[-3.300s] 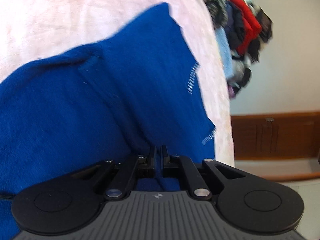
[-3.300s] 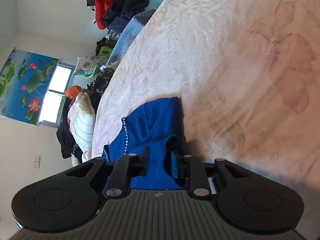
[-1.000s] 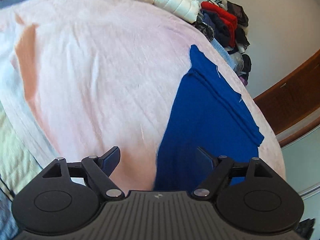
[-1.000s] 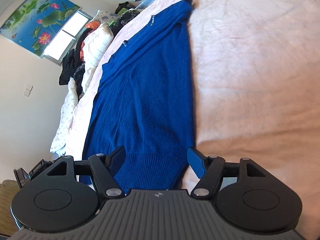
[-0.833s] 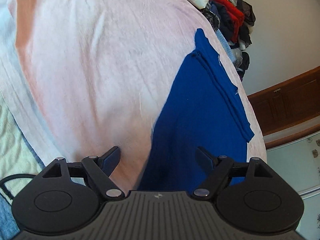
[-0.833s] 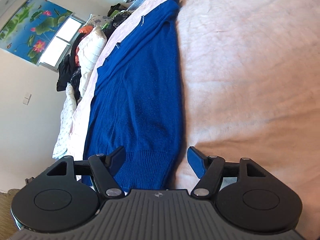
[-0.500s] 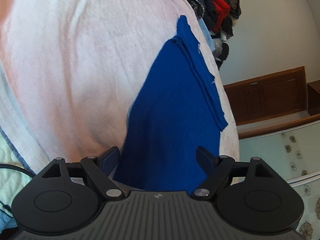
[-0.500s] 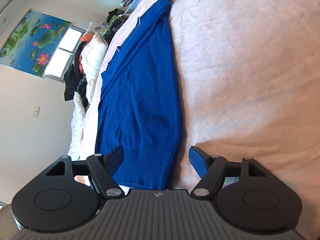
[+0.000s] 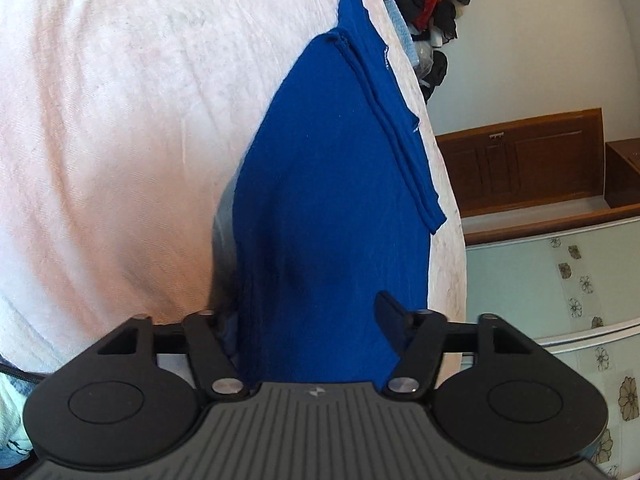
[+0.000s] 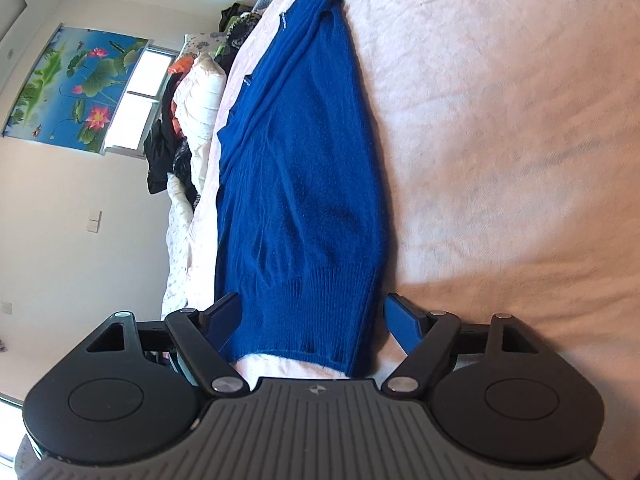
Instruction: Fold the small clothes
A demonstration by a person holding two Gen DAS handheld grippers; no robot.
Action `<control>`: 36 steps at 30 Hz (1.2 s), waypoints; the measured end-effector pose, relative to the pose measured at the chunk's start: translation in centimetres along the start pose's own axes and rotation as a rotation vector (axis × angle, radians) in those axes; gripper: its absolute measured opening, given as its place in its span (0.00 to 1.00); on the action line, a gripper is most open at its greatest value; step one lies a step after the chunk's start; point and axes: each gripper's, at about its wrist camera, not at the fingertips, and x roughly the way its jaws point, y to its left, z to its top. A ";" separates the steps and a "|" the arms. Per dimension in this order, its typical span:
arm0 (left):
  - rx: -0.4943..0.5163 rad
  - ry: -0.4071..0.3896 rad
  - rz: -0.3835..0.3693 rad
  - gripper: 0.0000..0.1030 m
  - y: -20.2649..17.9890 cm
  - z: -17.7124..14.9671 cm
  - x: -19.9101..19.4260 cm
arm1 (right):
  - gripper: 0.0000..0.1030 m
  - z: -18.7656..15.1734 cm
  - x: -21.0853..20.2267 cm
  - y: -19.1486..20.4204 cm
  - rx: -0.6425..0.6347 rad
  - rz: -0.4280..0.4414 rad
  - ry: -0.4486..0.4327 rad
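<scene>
While lying flat: sweater (image 9: 332, 208) is stretching lengthwise across the pink bedspread (image 9: 120, 140).
Left gripper (image 9: 308, 320): jaws are closing around the sweater's near end, not yet pinching it.
Right gripper (image 10: 312, 316): jaws are opening wide, straddling the ribbed hem (image 10: 320, 312) without touching.

matt blue knit sweater (image 10: 304, 184), ribbed hem.

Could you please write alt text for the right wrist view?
A blue knitted sweater lies stretched lengthwise on a pale pink bedsheet, its ribbed hem between the opening fingers of the right gripper.
</scene>
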 end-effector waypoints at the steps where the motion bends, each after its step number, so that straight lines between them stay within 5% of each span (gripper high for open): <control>1: 0.001 0.012 0.019 0.35 0.0 -0.1 0.2 | 0.79 -0.1 0.0 0.0 0.006 0.003 0.009; 5: -0.006 0.026 0.033 0.32 0.5 -0.2 0.5 | 0.76 -0.5 0.1 -0.2 0.016 0.012 0.035; 10: 0.006 0.040 0.048 0.29 0.4 0.0 0.4 | 0.42 -0.3 0.7 -1.0 0.075 -0.033 0.041; 18: 0.014 0.085 0.033 0.29 0.1 0.2 1.1 | 0.49 0.2 -0.9 -1.5 0.090 -0.056 -0.020; 25: 0.023 0.099 0.037 0.29 -0.5 0.3 2.4 | 0.49 -0.1 2.6 -0.6 0.075 0.009 0.101; 26: 0.023 0.096 0.041 0.27 -0.5 0.3 2.3 | 0.46 -0.1 2.9 -0.5 0.072 0.014 0.108; 28: 0.037 0.089 0.076 0.14 -0.6 0.2 2.2 | 0.16 0.0 3.0 -0.8 0.097 0.023 0.106; 29: 0.045 0.087 0.100 0.06 -0.6 0.1 2.2 | 0.10 0.0 3.0 -1.2 0.109 0.015 0.101; 36: 0.091 0.063 0.092 0.05 -2.2 0.6 1.3 | 0.10 -0.2 1.5 -1.3 0.107 0.083 0.027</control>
